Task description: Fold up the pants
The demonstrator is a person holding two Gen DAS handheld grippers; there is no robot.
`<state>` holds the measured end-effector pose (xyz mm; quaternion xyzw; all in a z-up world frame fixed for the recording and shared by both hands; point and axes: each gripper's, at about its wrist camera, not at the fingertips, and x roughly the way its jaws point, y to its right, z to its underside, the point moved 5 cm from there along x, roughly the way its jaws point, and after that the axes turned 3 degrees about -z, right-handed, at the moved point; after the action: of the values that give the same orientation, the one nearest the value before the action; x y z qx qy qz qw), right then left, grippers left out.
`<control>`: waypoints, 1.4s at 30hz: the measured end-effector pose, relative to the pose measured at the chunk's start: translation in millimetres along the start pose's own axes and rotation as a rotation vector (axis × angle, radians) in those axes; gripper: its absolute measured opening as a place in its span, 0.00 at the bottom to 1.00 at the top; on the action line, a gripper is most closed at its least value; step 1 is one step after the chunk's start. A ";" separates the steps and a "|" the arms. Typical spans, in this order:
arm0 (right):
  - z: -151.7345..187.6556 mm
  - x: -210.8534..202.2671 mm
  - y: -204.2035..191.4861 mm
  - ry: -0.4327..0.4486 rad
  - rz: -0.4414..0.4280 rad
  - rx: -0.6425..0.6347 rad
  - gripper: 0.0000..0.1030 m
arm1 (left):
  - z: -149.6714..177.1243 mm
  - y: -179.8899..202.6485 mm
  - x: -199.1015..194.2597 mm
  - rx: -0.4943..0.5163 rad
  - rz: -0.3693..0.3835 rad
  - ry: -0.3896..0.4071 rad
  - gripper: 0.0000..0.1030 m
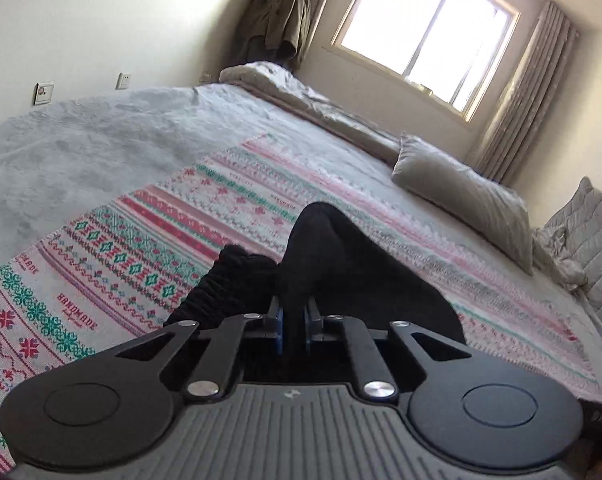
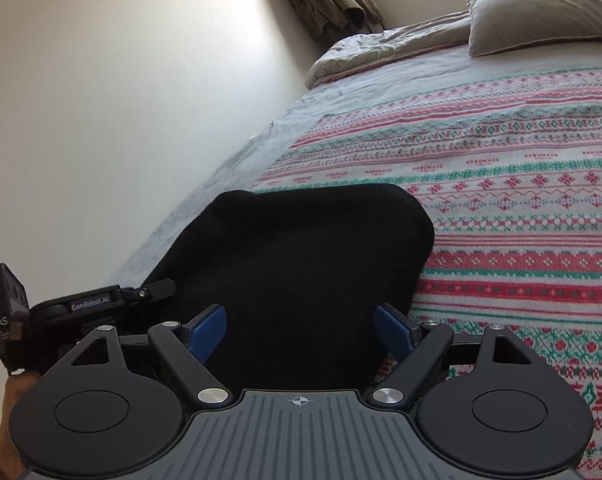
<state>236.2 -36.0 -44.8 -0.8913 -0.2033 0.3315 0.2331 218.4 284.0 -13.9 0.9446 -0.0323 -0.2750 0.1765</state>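
Black pants down on the patterned blanket near the bed's edge, already doubled into a compact slab with a rounded fold line at the far end. Left gripper pinched tight on a raised ridge of that dark cloth, blue pads nearly meeting with fabric squeezed between, a tent of material pulled up ahead of them. Right gripper spread wide over the near part of the pants, fingers apart and clamped on nothing, cloth lying flat in the gap.

Trouble spots from here, as judged:

- Only one side gripped. Any lift or drag by the left alone likely to skew the bundle, peel the top layer off the lower one and undo the fold.
- Pinch looks shallow and may hold just one layer; a tug could slip free or leave a crooked crease.
- Bunched, ribbed section beside the left fingers, probably the waistband, liable to roll under and leave a lump.
- Right closing low could snag blanket along with pants, dragging the cover.
- Bundle close to the bed's wall side; a sideways pull risks sliding it off toward the wall.
- Grippers near each other; converging moves could knock them together.
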 end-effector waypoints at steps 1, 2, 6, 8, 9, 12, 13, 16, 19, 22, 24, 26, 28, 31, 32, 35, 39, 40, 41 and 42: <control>3.1 -0.8 2.8 -0.001 -0.002 0.007 0.81 | -4.3 0.6 -6.7 -0.005 0.012 0.031 0.19; 5.7 -1.4 4.8 0.000 -0.007 0.015 0.81 | -8.8 1.9 -14.4 -0.003 0.018 0.059 0.19; 10.5 3.3 10.9 -0.005 -0.016 0.035 0.81 | -10.1 -13.5 -7.7 -0.007 -0.046 0.075 0.19; 13.5 6.1 13.6 -0.011 -0.019 0.047 0.81 | -4.4 -31.7 7.7 -0.038 -0.084 0.049 0.24; 15.7 7.0 14.9 -0.013 -0.024 0.053 0.81 | -1.8 -40.9 14.0 -0.064 -0.096 0.029 0.42; 21.5 10.0 18.0 -0.024 -0.039 0.071 0.81 | -0.9 -63.1 17.9 -0.134 -0.091 0.002 0.88; 23.7 10.8 19.1 -0.029 -0.047 0.079 0.81 | -2.6 -67.7 15.8 -0.148 -0.066 0.004 0.92; 28.5 13.0 22.9 -0.042 -0.082 0.115 0.84 | -2.2 -78.1 18.1 -0.216 0.066 -0.037 1.00; 29.6 19.4 25.7 -0.057 -0.125 0.163 0.84 | 3.7 -79.6 29.6 -0.263 0.151 -0.108 1.00; 30.5 26.6 26.3 -0.055 -0.161 0.188 0.84 | 14.2 -78.4 43.7 -0.298 0.187 -0.186 1.00; 31.4 32.5 24.3 -0.051 -0.166 0.181 0.84 | 17.6 -74.2 46.5 -0.279 0.196 -0.184 1.00; 32.0 38.0 20.9 -0.046 -0.161 0.171 0.84 | 19.3 -67.2 49.8 -0.263 0.213 -0.193 1.00; 32.0 42.8 15.9 -0.040 -0.158 0.165 0.85 | 21.4 -62.7 52.3 -0.251 0.199 -0.186 1.00; 33.0 46.6 9.1 -0.024 -0.145 0.169 0.85 | 22.6 -61.7 50.6 -0.249 0.202 -0.169 1.00; 33.2 48.5 7.6 -0.016 -0.140 0.171 0.85 | 23.4 -61.6 50.0 -0.257 0.208 -0.162 1.00; 35.4 52.6 2.2 0.008 -0.122 0.162 0.85 | 27.0 -59.2 49.3 -0.262 0.220 -0.143 1.00; 38.6 58.9 -7.6 0.029 -0.087 0.128 0.85 | 29.1 -56.7 50.8 -0.244 0.205 -0.119 1.00; 39.6 59.5 -9.4 0.034 -0.081 0.125 0.85 | 29.2 -56.0 51.8 -0.242 0.199 -0.107 1.00; 39.3 59.0 -8.6 0.039 -0.077 0.124 0.85 | 29.8 -53.5 53.9 -0.233 0.191 -0.096 1.00; 39.7 59.4 -9.3 0.043 -0.073 0.124 0.85 | 30.1 -51.2 55.8 -0.220 0.184 -0.091 1.00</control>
<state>248.5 13.4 -95.8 -0.8740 -0.2097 0.3154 0.3044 247.8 313.5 -83.9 0.8992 -0.0966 -0.3019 0.3018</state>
